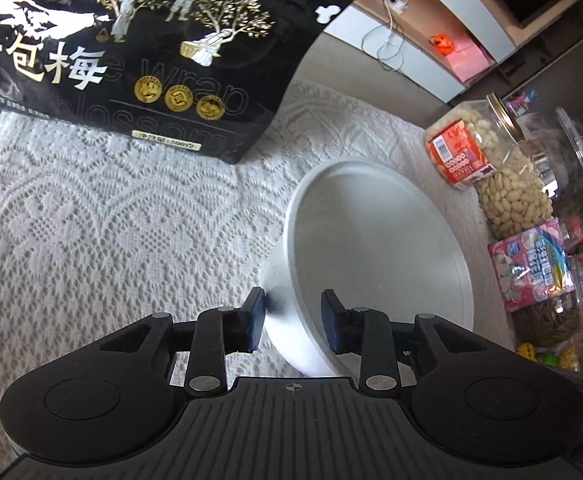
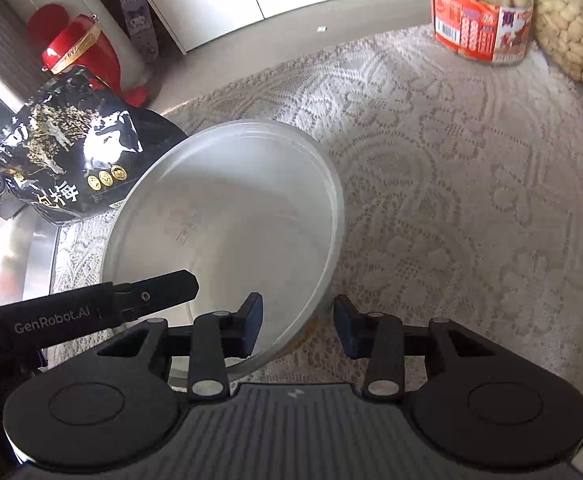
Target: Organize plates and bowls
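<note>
Lace cloth point(image 1: 91, 208) covers the counter, and on it rests a white bowl point(image 1: 375, 248), seen tilted toward the camera in the left wrist view, its rim a wide oval. The left tongs point(image 1: 293, 322) straddle the bowl's near wall: one dark pad lies against the outer side and the other sits inside the rim, but a gap shows between the inner pad and the wall, so I cannot tell whether they truly clamp it.

In the right wrist view the same bowl point(image 2: 227, 216) fills the middle, and the right tongs point(image 2: 297, 326) stand apart around its near rim, the left finger inside the bowl, the right finger outside over the cloth, neither clearly touching. The other gripper's black body, printed with white lettering, reaches in from the left over the bowl's edge.

A black snack bag point(image 1: 139, 48) with gold trees and white characters stands on the cloth behind the bowl, well apart from it. To the right of the bowl a peanut jar point(image 1: 463, 148) with a red label lies near clear containers and a pink candy packet point(image 1: 531, 268). Beyond the counter, a small orange pumpkin point(image 1: 443, 44) sits on the floor.
</note>
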`<state>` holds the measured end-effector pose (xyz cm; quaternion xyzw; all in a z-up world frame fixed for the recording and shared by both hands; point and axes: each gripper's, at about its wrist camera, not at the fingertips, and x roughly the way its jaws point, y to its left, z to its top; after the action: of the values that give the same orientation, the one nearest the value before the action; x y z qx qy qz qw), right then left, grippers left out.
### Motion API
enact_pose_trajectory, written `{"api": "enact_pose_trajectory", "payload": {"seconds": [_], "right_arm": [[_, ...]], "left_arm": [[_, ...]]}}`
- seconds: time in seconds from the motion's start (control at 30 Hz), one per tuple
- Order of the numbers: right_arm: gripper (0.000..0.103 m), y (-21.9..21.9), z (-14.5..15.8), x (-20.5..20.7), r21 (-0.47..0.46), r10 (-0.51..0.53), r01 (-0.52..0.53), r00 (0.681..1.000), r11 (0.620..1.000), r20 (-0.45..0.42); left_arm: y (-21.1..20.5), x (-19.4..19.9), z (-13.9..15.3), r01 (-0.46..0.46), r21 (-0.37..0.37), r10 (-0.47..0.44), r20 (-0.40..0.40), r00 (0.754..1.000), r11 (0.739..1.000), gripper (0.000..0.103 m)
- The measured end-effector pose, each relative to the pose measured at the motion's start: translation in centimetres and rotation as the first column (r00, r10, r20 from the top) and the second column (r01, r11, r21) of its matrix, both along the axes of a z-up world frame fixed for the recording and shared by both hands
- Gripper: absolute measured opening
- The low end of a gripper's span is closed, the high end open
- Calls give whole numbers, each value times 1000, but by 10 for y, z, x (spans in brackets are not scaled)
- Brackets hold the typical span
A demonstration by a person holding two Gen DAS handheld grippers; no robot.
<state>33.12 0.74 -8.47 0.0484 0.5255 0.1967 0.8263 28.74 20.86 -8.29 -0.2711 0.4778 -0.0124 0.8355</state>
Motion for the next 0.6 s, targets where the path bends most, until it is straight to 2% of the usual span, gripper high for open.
{"api": "enact_pose_trajectory", "payload": {"seconds": [0.07, 0.1, 0.2, 0.27, 0.33, 0.4, 0.47, 0.53, 0.6], "right_arm": [[40, -11, 25, -15, -10, 35, -35, 995, 999, 92], [40, -23, 43, -26, -18, 49, -47, 988, 999, 146], [40, -72, 87, -60, -12, 47, -46, 965, 999, 257], [40, -110, 110, -83, -25, 28, -21, 951, 999, 308], [40, -144, 120, -101, -53, 6, 13, 943, 999, 333], [40, -174, 116, -110, -87, -22, 52, 947, 995, 321], [40, -196, 97, -112, -105, -58, 90, 960, 990, 274], [40, -212, 74, -110, -82, -98, 116, 977, 990, 190], [42, -223, 56, -112, -50, -130, 137, 983, 989, 126]], "left_arm": [[-19, -10, 22, 41, 68, -45, 61, 997, 997, 35], [-29, -17, 33, 61, 77, -68, 99, 993, 995, 35], [-58, -38, 59, 143, 48, -150, 194, 969, 989, 35], [-86, -52, 73, 231, 22, -229, 251, 940, 973, 35], [-123, -63, 79, 341, 9, -328, 291, 898, 940, 35], [-154, -68, 75, 414, -16, -393, 286, 874, 910, 35], [-178, -68, 62, 468, -37, -445, 253, 859, 883, 34], [-190, -68, 46, 492, -56, -471, 209, 857, 869, 34], [-191, -72, 33, 488, -93, -468, 176, 866, 868, 34]]}}
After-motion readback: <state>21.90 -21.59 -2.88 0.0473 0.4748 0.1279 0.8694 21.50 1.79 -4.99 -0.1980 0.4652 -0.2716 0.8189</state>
